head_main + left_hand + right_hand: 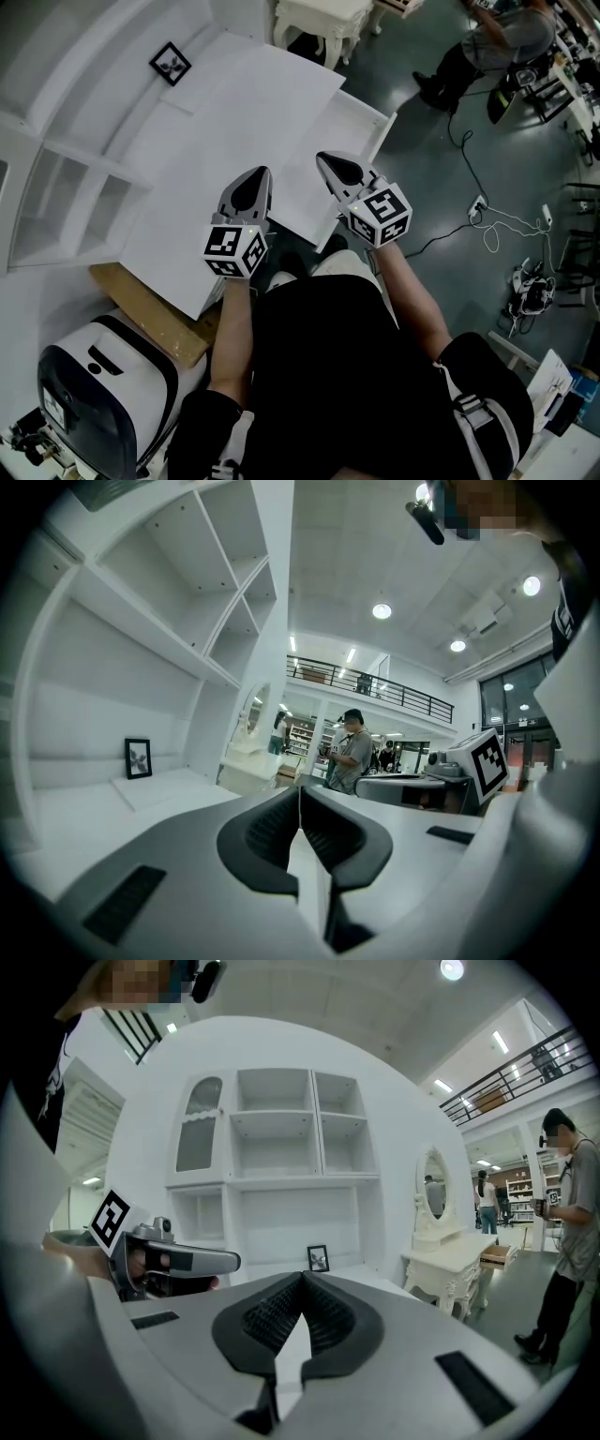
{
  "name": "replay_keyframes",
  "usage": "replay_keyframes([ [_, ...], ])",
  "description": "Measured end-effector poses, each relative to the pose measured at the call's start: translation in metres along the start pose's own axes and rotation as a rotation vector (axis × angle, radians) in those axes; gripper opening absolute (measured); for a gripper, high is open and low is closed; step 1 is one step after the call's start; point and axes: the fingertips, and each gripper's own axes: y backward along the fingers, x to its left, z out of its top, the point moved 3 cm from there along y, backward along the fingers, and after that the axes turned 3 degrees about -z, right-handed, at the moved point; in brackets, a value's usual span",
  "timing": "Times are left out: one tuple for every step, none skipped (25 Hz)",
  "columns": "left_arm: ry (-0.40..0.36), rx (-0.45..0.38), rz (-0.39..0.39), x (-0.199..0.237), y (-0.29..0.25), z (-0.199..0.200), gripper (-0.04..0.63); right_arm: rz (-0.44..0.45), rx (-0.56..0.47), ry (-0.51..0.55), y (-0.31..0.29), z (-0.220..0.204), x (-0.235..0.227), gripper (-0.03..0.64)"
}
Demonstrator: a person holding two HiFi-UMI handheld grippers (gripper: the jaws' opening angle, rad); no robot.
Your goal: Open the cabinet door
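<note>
Lab hall: mezzanine railing (394, 688), floor cables (502, 223), staged white furniture (450, 1260).

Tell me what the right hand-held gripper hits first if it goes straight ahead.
Likely the white counter, just before the small framed picture standing at its back. The right hand-held gripper, jaws shut, aims right below that picture. Depth is unclear.

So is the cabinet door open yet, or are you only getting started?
Nothing looks done yet. The left gripper and right gripper are both shut with nothing between their jaws, held in front of the white cabinet. The panel below its worktop may be the door, but I cannot tell if it is ajar. What's left is to take hold of the door and swing it open.
</note>
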Motion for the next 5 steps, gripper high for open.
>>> replay_keyframes([
  [-0.001, 0.001, 0.0, 0.0007, -0.0017, 0.0, 0.025, -0.001, 0.0, 0.002, -0.0006, 0.0004, -0.0016, 0.015],
  [-0.001, 0.002, -0.001, 0.0014, -0.0035, 0.0001, 0.025, -0.002, 0.0, 0.003, -0.0013, 0.0007, -0.0034, 0.015],
  [-0.002, 0.003, -0.001, 0.002, -0.0052, 0.0002, 0.025, -0.003, 0.0, 0.005, -0.0019, 0.0007, -0.0052, 0.015],
  [-0.003, 0.003, -0.001, 0.0025, -0.0068, 0.0002, 0.025, -0.003, 0.0, 0.006, -0.0025, 0.0006, -0.0068, 0.015],
  [-0.004, 0.004, -0.001, 0.003, -0.0084, 0.0002, 0.025, -0.003, 0.001, 0.008, -0.003, 0.0005, -0.0083, 0.015],
])
